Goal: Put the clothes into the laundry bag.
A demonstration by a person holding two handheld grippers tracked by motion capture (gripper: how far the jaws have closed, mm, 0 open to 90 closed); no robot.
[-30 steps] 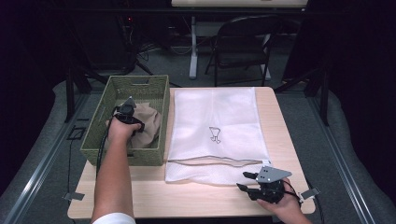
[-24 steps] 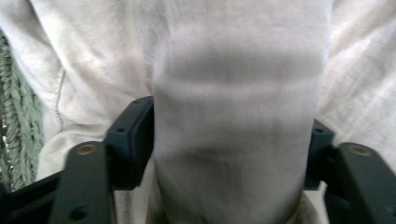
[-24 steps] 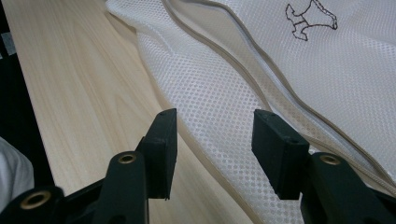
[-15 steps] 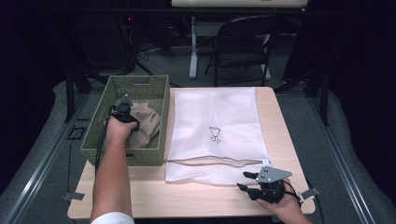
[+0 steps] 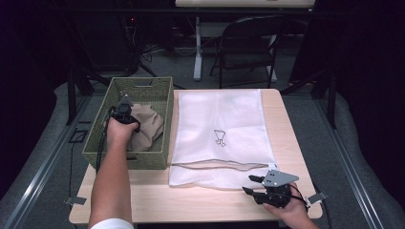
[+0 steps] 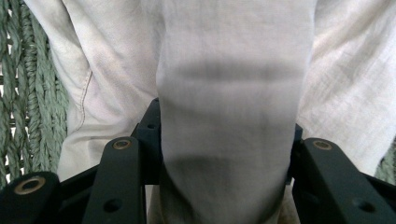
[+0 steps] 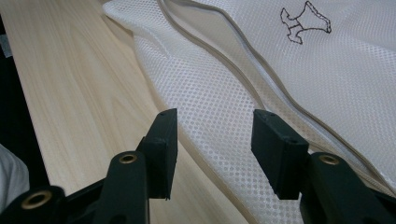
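Observation:
A beige cloth [image 5: 147, 126] lies bunched in the green woven basket [image 5: 138, 82] at the table's left. My left gripper [image 5: 125, 108] is down in the basket against the cloth. In the left gripper view a thick fold of the cloth [image 6: 233, 70] runs between the widely spread jaws of that gripper [image 6: 224, 126], with basket weave [image 6: 18, 70] at the left. A white mesh laundry bag [image 5: 224, 124] lies flat on the table's middle. My right gripper [image 5: 249, 184] rests open at the bag's near edge. In the right gripper view, its jaws [image 7: 212, 140] straddle the mesh bag's [image 7: 261, 60] hem.
The wooden table [image 5: 191, 200] has bare strips along its near edge and right side. A folding chair [image 5: 248, 43] and stand legs are on the floor beyond the far edge. The bag's zipper opening [image 5: 215, 165] runs along its near side.
My left hand has shifted slightly toward the basket's far left, and the cloth has bunched a little. The right gripper has stayed put.

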